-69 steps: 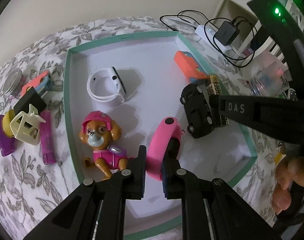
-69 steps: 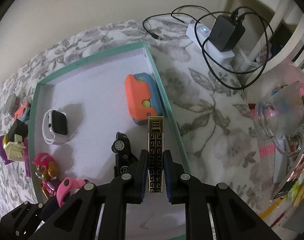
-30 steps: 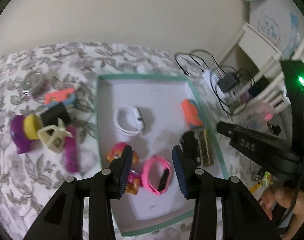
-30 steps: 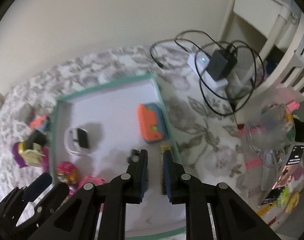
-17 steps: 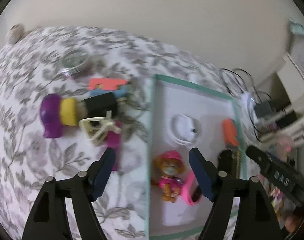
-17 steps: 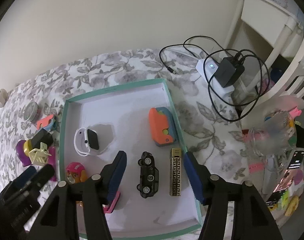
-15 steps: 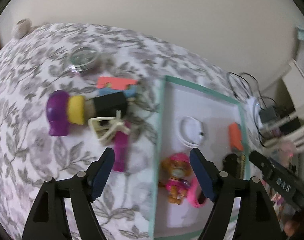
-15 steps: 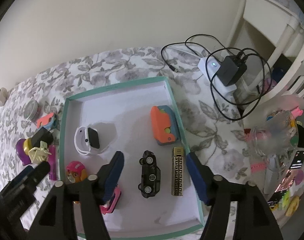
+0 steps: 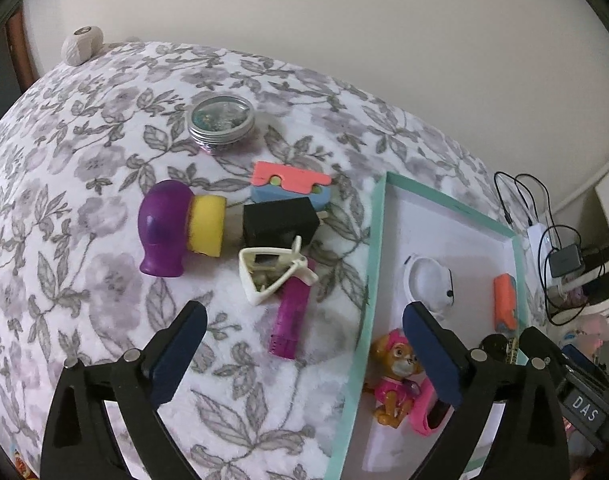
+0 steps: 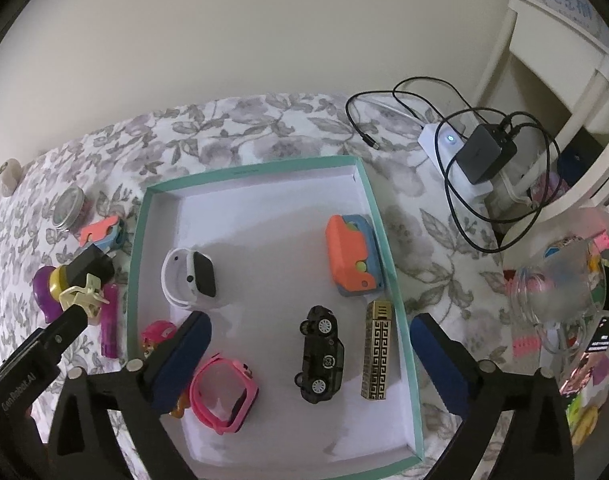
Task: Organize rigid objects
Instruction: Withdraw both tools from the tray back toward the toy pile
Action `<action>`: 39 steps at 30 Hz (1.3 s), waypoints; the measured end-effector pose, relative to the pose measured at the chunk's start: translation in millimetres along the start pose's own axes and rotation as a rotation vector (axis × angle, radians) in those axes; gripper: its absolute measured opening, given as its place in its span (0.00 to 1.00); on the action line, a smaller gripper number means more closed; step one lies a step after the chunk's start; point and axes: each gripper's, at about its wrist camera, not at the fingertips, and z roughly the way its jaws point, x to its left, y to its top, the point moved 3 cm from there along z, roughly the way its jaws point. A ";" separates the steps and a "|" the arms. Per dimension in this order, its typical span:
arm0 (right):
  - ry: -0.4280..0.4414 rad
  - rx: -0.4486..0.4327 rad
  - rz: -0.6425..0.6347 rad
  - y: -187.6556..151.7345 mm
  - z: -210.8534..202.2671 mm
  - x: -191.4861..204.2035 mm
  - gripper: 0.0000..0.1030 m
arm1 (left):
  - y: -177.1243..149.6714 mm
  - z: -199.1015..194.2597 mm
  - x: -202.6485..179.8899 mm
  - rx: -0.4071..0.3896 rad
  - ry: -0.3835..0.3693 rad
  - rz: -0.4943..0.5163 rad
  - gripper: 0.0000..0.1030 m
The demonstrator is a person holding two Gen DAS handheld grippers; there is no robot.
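A teal-rimmed white tray (image 10: 252,171) holds a white watch (image 10: 188,280), an orange-and-blue toy (image 10: 350,256), a black car (image 10: 320,354), a gold patterned bar (image 10: 376,350), a pink watch (image 10: 224,396) and a pup figure (image 10: 156,334). My right gripper (image 10: 310,322) hovers above the car, its jaws opening with nothing between them. My left gripper (image 9: 302,314) hangs over the loose pile left of the tray, jaws opening and empty. Below it lie a magenta stick (image 9: 290,320), a cream clip (image 9: 272,276), a black block (image 9: 278,224), a purple-and-yellow toy (image 9: 164,232) and a coral-and-blue piece (image 9: 290,184).
A round tin (image 9: 220,120) and a pale ball (image 9: 82,44) sit farther back on the floral cloth. Right of the tray are a power strip with a charger and cables (image 10: 464,152), a glass jar (image 10: 556,292) and a white chair (image 10: 564,60).
Both grippers went from shut to wide open, leaving the pink watch and gold bar in the tray. The left one swung left over the loose pile; the right one pulled back.
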 end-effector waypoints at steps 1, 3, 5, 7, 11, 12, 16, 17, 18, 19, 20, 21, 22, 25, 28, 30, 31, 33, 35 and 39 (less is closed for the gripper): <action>0.000 -0.005 -0.002 0.7 -1.2 1.0 1.00 | 1.9 -0.1 2.9 0.005 -0.005 -0.009 0.96; -0.001 -0.014 -0.008 1.8 -3.4 3.4 1.00 | 5.5 -2.4 8.8 -0.004 -0.011 -0.030 0.96; -0.002 -0.023 -0.011 3.2 -5.4 5.3 1.00 | 10.7 -6.0 15.6 -0.019 -0.002 -0.047 0.96; 0.010 -0.032 -0.014 5.0 -8.2 8.7 1.00 | 15.0 -9.7 21.5 -0.027 0.007 -0.058 0.96; 0.073 -0.075 -0.001 10.8 -21.4 19.1 1.00 | 31.3 -16.4 40.1 -0.023 0.005 -0.112 0.96; 0.073 -0.088 -0.002 12.2 -25.2 21.8 1.00 | 34.2 -17.9 43.2 -0.019 0.003 -0.126 0.96; 0.087 -0.137 -0.010 18.4 -41.0 39.9 1.00 | 51.6 -29.3 61.5 -0.048 -0.017 -0.226 0.96; 0.091 -0.147 -0.010 19.7 -43.6 43.1 1.00 | 56.4 -32.1 65.5 -0.057 -0.001 -0.245 0.96; 0.094 -0.162 -0.009 21.6 -47.3 47.9 1.00 | 59.8 -33.8 68.0 -0.063 0.008 -0.257 0.96; 0.099 -0.176 -0.010 24.6 -50.3 53.4 1.00 | 63.9 -35.4 70.8 -0.068 0.007 -0.271 0.96; 0.103 -0.182 -0.011 26.5 -51.7 57.2 1.00 | 66.6 -36.0 72.9 -0.071 0.004 -0.277 0.96; 0.110 -0.188 -0.016 28.9 -53.0 62.9 1.00 | 68.6 -36.0 74.8 -0.074 0.004 -0.280 0.96; 0.117 -0.189 -0.025 31.7 -53.0 69.9 1.00 | 70.1 -35.7 77.1 -0.081 0.007 -0.279 0.96; 0.117 -0.192 -0.054 38.1 -50.9 85.6 1.00 | 73.0 -30.6 84.7 -0.081 0.039 -0.243 0.96; 0.147 -0.197 -0.061 44.1 -48.2 103.7 1.00 | 75.7 -21.7 95.5 -0.049 0.054 -0.213 0.96; 0.160 -0.195 -0.082 46.7 -45.1 118.6 1.00 | 78.0 -19.9 105.3 -0.044 0.052 -0.214 0.96; 0.162 -0.197 -0.098 48.1 -43.0 127.5 1.00 | 79.7 -19.4 110.1 -0.042 0.056 -0.216 0.96; 0.172 -0.196 -0.114 48.1 -38.7 139.3 1.00 | 83.1 -18.3 121.7 -0.040 0.056 -0.218 0.96; 0.197 -0.184 -0.124 46.4 -31.2 151.5 1.00 | 85.5 -15.8 134.6 -0.029 0.059 -0.225 0.96; 0.225 -0.143 -0.153 39.2 -13.3 170.7 1.00 | 86.9 -10.3 156.0 -0.002 0.047 -0.262 0.96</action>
